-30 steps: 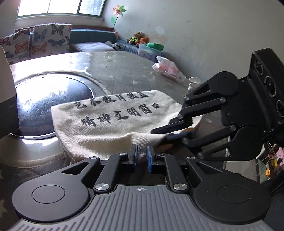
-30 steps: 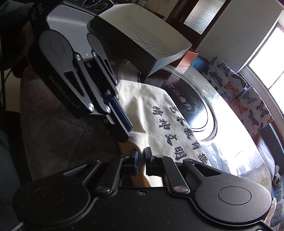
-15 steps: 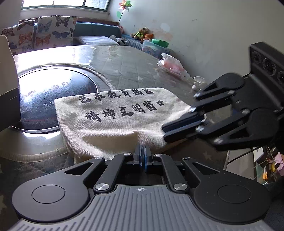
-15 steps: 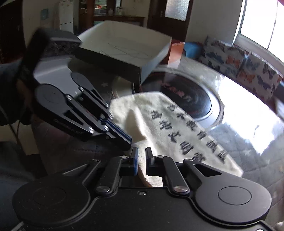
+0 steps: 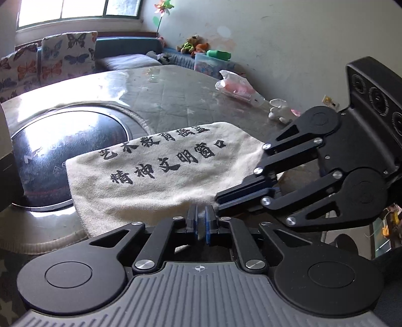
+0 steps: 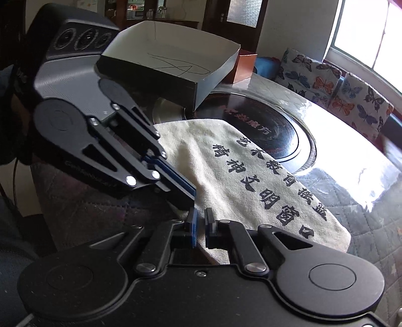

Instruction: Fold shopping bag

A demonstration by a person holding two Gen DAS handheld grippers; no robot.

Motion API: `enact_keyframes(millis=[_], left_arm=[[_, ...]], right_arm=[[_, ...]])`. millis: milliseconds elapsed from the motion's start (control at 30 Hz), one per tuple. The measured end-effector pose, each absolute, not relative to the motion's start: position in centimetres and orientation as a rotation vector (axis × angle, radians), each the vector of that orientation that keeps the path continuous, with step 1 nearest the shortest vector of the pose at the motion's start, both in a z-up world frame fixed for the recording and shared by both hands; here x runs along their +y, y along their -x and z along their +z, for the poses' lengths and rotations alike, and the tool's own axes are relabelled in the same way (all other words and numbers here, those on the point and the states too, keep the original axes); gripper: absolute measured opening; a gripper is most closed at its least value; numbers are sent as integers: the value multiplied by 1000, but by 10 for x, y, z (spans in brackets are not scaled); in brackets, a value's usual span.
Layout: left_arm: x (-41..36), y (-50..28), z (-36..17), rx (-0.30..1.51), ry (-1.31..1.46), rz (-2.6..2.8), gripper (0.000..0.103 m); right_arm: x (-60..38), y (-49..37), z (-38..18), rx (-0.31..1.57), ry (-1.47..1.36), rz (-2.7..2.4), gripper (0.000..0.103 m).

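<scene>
You are in a home, in a living room. At about 11 o'clock from your left hand, a sofa (image 5: 120, 51) sits under a bright window (image 5: 78, 10), with butterfly cushions (image 5: 67, 54) on it. Soft toys (image 5: 192, 45) and a paper pinwheel (image 5: 160, 10) sit by the wall at 12 o'clock. The worktop (image 5: 176, 98) is a big round dining table with a dark glass turntable (image 6: 266, 130) in its middle. A wooden door (image 6: 233, 22) stands behind it.

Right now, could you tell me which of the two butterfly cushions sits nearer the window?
The right-hand butterfly cushion, directly under the window; the other cushion sits further left, toward the brown box.
</scene>
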State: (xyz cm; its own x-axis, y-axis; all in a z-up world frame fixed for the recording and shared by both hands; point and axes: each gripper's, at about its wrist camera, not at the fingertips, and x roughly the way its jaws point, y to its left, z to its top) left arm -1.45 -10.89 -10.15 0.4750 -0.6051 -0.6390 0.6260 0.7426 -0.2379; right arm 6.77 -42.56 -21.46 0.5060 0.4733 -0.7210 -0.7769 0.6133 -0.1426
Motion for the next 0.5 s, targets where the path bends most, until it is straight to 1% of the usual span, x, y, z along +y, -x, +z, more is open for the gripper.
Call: enact_keyframes(millis=[133,233,400,500], left_arm=[[-107,13,-103,778,-14,-753,6],[-106,12,-102,784,-5,-757,5],[-106,11,-101,790,0,-751,5],[-105,10,-102,789,3,-753,5]], right_arm=[[-451,-70,-216,715,477,722,7],[-468,-71,-218,708,524,620,6],[-476,-78,-211,700,491,572,7],[-473,-71,-207,696,455,633,7]])
